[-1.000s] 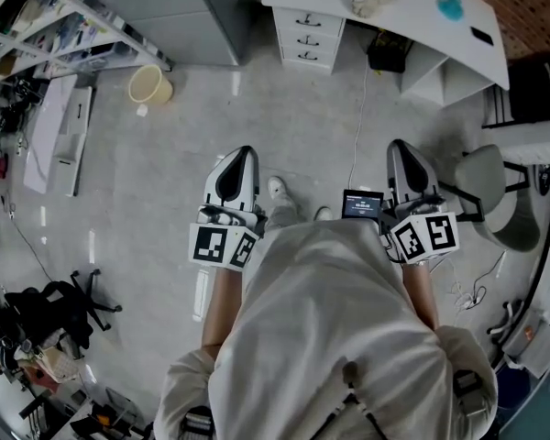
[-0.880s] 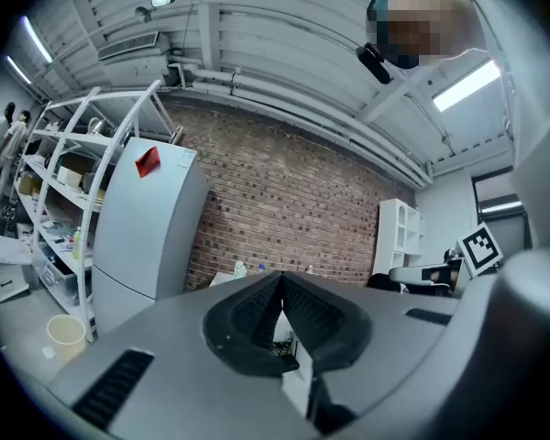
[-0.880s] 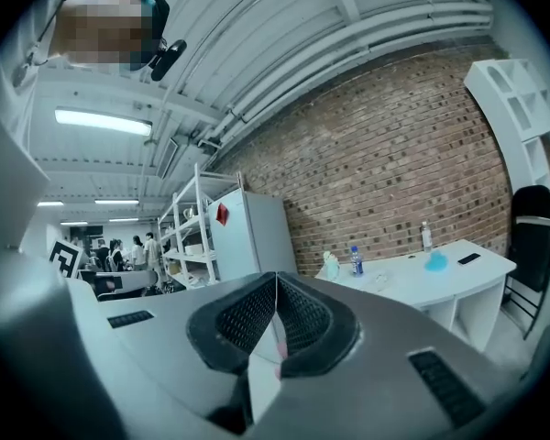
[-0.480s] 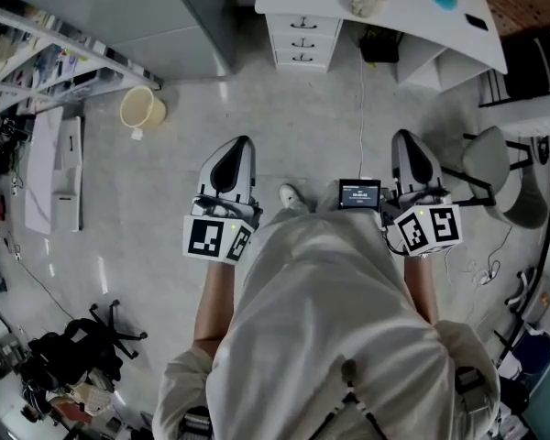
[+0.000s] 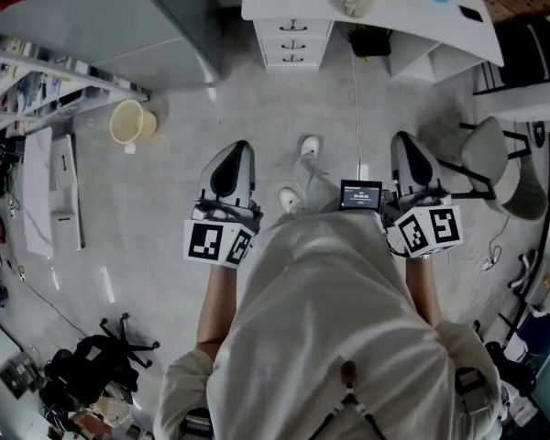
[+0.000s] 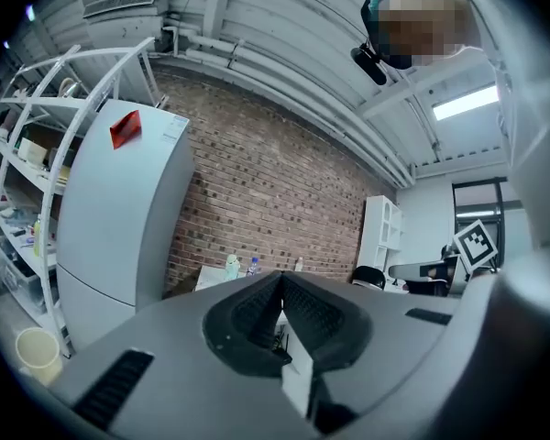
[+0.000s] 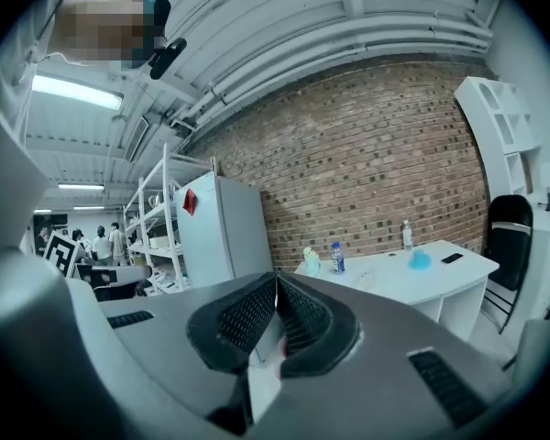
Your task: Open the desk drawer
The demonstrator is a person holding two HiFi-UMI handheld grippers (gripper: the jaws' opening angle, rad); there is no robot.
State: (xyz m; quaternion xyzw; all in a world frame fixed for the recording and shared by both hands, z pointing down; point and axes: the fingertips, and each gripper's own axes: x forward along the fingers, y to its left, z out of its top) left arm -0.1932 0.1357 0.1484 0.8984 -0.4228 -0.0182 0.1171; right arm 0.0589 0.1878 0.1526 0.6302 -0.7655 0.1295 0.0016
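The white desk (image 5: 394,12) stands at the top of the head view, and its drawer unit (image 5: 293,40) of three closed drawers sits under the left end. My left gripper (image 5: 237,145) and right gripper (image 5: 406,137) are held level over the floor, well short of the desk, and both point toward it. Both are shut with nothing between the jaws, as the left gripper (image 6: 281,279) and the right gripper (image 7: 276,279) show in their own views. In the right gripper view the desk (image 7: 412,271) stands ahead against a brick wall, with bottles on it.
A large grey cabinet (image 5: 119,26) stands left of the desk, with a beige bucket (image 5: 128,122) on the floor and shelving further left. An office chair (image 5: 495,168) and a black chair (image 5: 532,53) are on the right. A cable (image 5: 357,108) runs along the floor.
The person has walked toward the desk: the bucket and floor items slid down the head view and one foot has stepped forward. Both grippers stayed shut and level.
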